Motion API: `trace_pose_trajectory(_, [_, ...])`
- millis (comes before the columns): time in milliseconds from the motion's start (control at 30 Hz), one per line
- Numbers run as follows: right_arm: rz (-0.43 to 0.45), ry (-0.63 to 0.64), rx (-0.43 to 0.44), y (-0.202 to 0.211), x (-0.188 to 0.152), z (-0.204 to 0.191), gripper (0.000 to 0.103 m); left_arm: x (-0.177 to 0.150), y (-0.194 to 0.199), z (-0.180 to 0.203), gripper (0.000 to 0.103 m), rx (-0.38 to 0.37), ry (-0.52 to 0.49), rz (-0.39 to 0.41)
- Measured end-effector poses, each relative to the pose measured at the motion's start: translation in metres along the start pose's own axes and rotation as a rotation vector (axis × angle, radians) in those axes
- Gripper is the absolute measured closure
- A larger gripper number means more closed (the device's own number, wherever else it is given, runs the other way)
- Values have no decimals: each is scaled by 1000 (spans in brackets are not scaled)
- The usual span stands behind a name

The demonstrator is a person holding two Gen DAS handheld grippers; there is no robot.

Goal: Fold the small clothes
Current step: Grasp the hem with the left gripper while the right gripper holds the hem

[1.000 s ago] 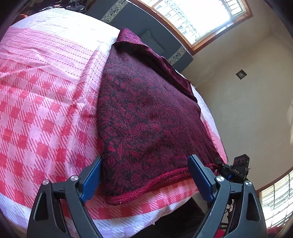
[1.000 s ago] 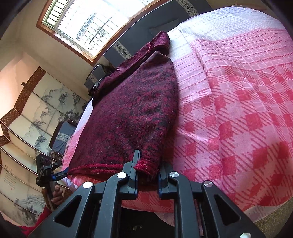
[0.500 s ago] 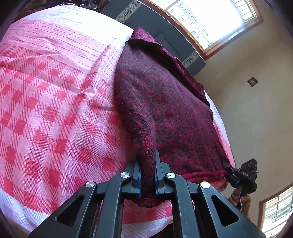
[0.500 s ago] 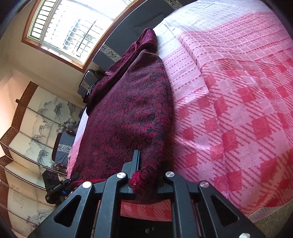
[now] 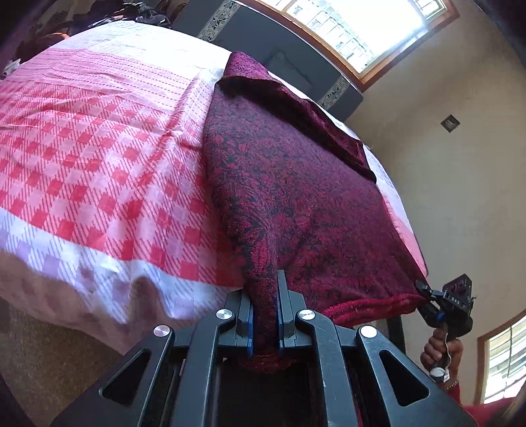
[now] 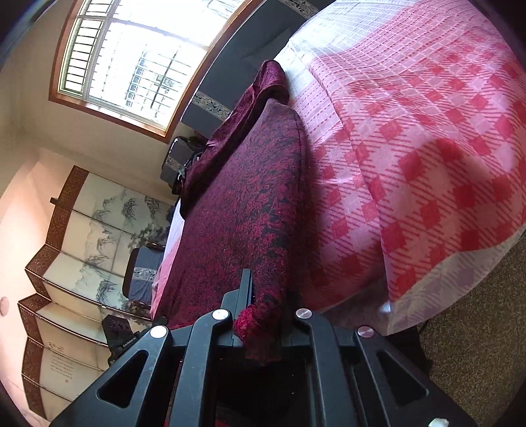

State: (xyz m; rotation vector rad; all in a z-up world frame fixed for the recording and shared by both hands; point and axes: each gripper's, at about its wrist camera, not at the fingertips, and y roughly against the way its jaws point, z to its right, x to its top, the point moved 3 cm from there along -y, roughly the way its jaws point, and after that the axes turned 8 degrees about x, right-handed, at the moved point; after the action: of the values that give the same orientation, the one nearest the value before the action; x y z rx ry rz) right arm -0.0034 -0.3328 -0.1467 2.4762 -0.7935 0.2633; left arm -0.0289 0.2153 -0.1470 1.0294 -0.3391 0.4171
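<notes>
A dark red patterned garment (image 5: 296,184) lies on a bed with a pink and red checked sheet (image 5: 98,164). My left gripper (image 5: 264,315) is shut on the garment's near left hem corner, just past the bed's edge. My right gripper (image 6: 263,315) is shut on the near right hem corner of the garment (image 6: 240,210). It also shows in the left wrist view (image 5: 453,302), held in a hand at the hem's far end. The hem hangs stretched between both grippers, lifted off the bed's near edge.
A dark headboard (image 5: 279,56) stands under a bright window (image 5: 355,26) at the bed's far end. A folding painted screen (image 6: 75,262) and a dark chair (image 6: 141,276) stand beside the bed. Brown carpet (image 6: 476,328) lies below the bed edge.
My left gripper has closed on the garment's hem corner. Both grippers have pulled back and down past the bed's edge, drawing the hem with them.
</notes>
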Motion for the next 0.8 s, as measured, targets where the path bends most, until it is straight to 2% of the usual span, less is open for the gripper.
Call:
trace_pose_trajectory(233, [-10, -43, -5, 32, -42, -3, 95, -36, 30, 5, 93, 1, -36, -34])
trace_pose_trajectory(367, [4, -65, -5, 52, -59, -7, 95, -41, 43, 19, 93, 11, -99, -32])
trace_pose_trajectory(467, [13, -61, -1, 59, -62, -13, 95, -36, 51, 34, 93, 31, -147, 7])
trace_pose_trajectory(600, [18, -61, 42, 56, -55, -19, 94, -29, 59, 47, 93, 97, -209, 97])
trace_pose_trajectory(800, [27, 23, 58, 49, -22, -50, 95, -4, 64, 71, 93, 135, -266, 221])
